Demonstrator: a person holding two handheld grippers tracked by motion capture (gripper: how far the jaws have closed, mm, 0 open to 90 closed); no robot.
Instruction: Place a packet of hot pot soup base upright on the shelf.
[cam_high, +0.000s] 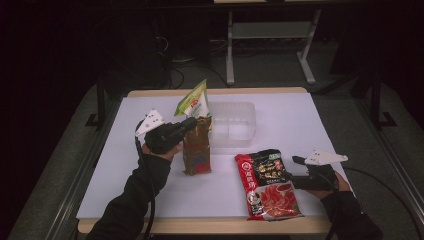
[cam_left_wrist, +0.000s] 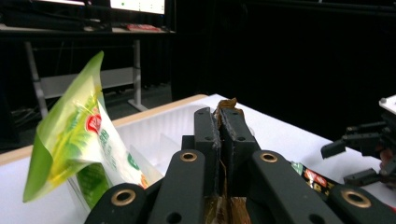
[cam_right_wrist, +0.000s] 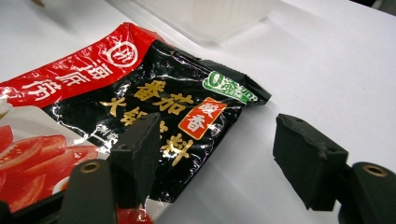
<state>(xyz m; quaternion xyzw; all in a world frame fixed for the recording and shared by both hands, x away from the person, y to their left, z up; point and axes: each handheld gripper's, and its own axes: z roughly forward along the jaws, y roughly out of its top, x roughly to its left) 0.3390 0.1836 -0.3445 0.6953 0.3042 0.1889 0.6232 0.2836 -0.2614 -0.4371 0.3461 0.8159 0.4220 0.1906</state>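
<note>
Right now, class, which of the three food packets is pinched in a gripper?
The brown packet, held upright by its top edge in the left gripper. The green packet leans in the clear tub; the red-and-black packet lies flat.

I am reading print on three packets. The red and black packet (cam_right_wrist: 140, 102) at about five o'clock on the table is showing a circled emblem on its red band, white characters beside it, large gold characters on the black, a red-orange tag reading 酸香, and a green "0" mark at its corner. The green pouch (cam_left_wrist: 79, 135) at twelve o'clock is carrying a round red logo whose characters I am finding too small to read. The brown packet (cam_high: 196, 147) is bearing a blue and red label, illegible.
</note>
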